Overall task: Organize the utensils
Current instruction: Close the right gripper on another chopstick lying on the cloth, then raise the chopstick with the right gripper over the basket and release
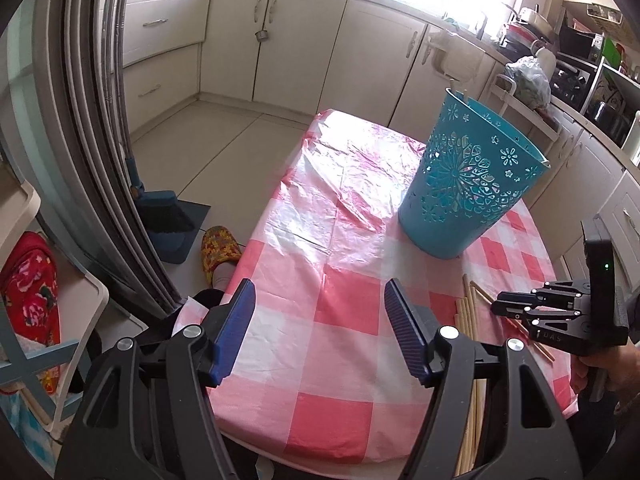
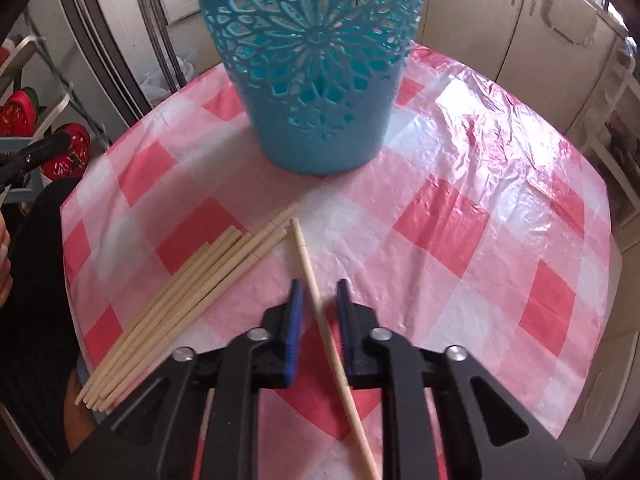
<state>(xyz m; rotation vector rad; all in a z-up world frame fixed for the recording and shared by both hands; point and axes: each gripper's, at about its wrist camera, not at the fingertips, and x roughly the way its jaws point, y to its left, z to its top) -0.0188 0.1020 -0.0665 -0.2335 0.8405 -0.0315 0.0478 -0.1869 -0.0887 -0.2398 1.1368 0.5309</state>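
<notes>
- Left wrist view, 9 o'clock: a rack with a red flowered cloth (image 1: 32,280). Beside it on the tiled floor are a dark dustpan and brush (image 1: 168,216) and a patterned slipper (image 1: 218,248).
- Left gripper (image 1: 320,300): angled down over the near edge of the table (image 1: 320,240), jaws spread wide with nothing between them.
- Teal cut-out basket (image 1: 472,184): upright on the pink-and-white checked plastic cloth, at 1 o'clock from the left gripper and well clear of it.
- Right wrist view, 8 o'clock: a bundle of wooden chopsticks (image 2: 180,312) lies flat on the cloth, its tips fanned toward the basket.
- Single chopstick (image 2: 316,280): lies just right of the bundle, pointing to 12 o'clock at the basket base.
- Right gripper (image 2: 320,292): pitched steeply down, jaws narrowly parted either side of the single chopstick. A gap shows on both sides.
- A hand (image 1: 612,372) holds the right gripper's handle.
- Cream cabinets (image 1: 280,40) line the far walls.
</notes>
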